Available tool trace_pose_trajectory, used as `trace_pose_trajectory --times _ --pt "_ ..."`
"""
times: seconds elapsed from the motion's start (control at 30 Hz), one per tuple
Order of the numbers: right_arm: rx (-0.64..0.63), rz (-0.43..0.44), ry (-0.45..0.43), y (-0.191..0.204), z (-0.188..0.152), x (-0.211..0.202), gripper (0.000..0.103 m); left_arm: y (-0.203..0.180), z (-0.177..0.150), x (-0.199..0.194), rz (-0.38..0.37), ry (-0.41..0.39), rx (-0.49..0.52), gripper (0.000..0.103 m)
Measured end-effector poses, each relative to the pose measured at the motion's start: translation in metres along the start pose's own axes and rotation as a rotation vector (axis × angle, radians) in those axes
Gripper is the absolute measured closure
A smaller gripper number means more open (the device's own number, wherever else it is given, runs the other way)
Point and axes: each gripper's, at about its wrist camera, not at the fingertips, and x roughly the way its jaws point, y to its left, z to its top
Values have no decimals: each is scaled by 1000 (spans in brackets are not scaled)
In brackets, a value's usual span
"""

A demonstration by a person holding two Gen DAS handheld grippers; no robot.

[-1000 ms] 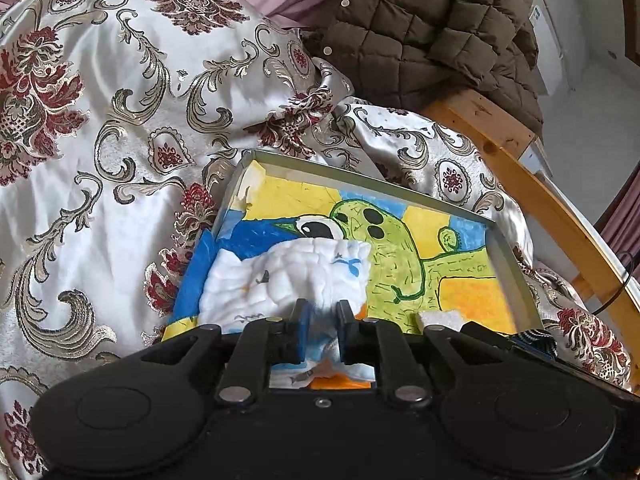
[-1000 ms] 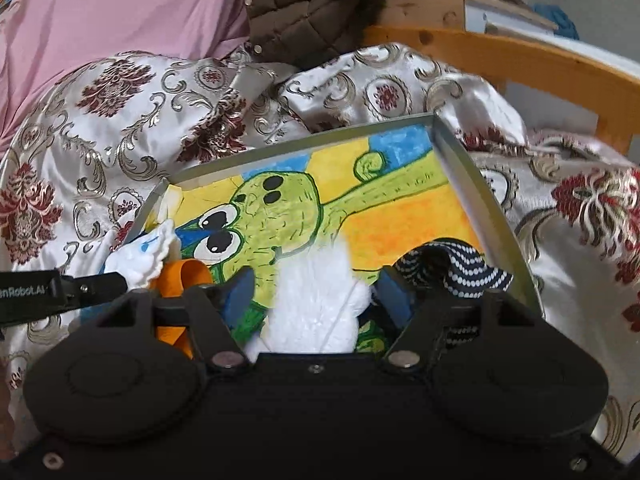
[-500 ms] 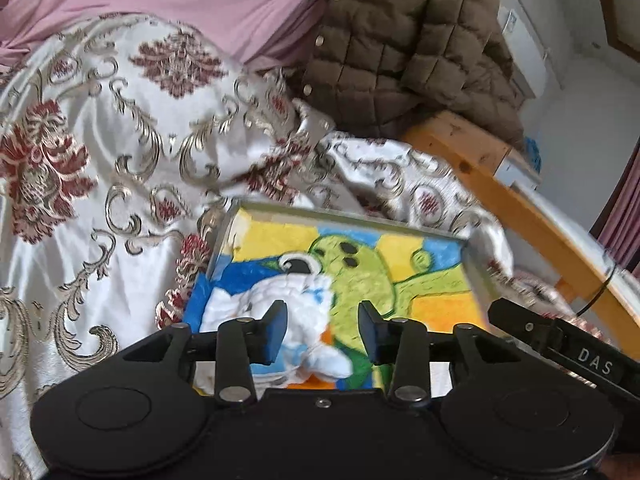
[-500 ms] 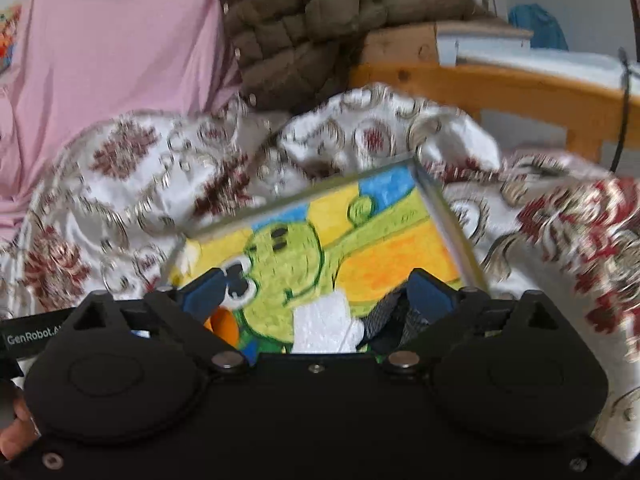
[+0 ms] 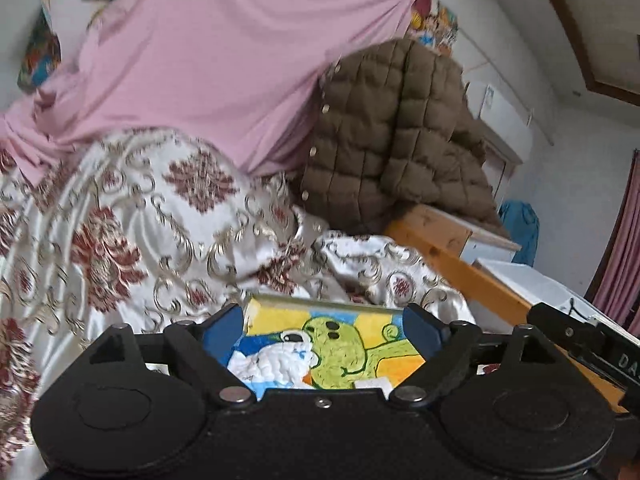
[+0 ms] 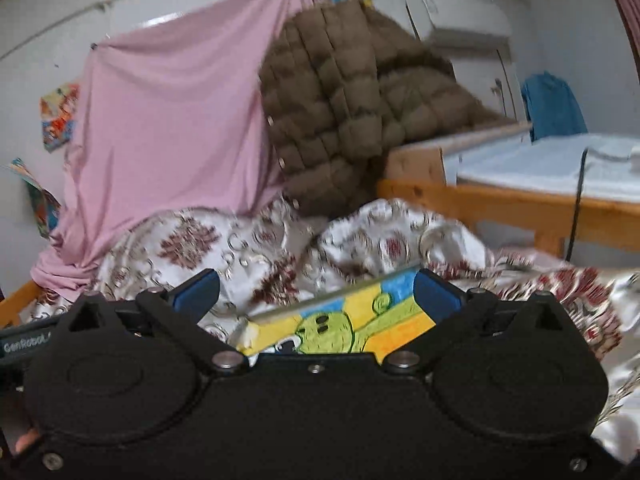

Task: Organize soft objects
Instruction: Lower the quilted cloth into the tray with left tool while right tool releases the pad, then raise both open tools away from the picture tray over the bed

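Observation:
A metal tray (image 5: 320, 303) lined with a bright cartoon-frog picture lies on the patterned quilt. A white quilted cloth (image 5: 280, 364) lies in its left part, and the corner of another white cloth (image 5: 374, 383) shows nearer me. My left gripper (image 5: 322, 334) is open and empty, held above and behind the tray. My right gripper (image 6: 318, 296) is open wide and empty; its view shows only the tray's far end (image 6: 340, 292). The right gripper's body (image 5: 592, 340) shows at the right in the left wrist view.
A silver quilt with dark red flowers (image 5: 140, 232) covers the bed. A pink sheet (image 5: 208, 72) and a brown padded jacket (image 5: 392, 136) hang behind it. A wooden bed rail (image 6: 520, 204) runs along the right, with a white mattress (image 6: 540, 164) beyond.
My left gripper let go of the white quilted cloth, which stays in the tray, and opened wide. Both grippers pulled back and tilted up, away from the tray.

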Motion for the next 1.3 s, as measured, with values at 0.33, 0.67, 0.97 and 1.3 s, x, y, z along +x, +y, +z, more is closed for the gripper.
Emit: trace_pose_trajectory --times 0.33,0.67,0.97,1.3 --pt "-25 -23 -43 2 -9 -78 1 -23 -30 -85 37 -77 118 2" --pt "-56 -106 78 -3 -50 -123 1 -13 -69 -129 84 -16 121 1" --pt "-76 -124 152 7 -80 -147 1 -13 -102 -151 112 61 180 1" --pt "-84 -190 258 12 -113 -177 1 -17 -126 -160 150 177 237 1"
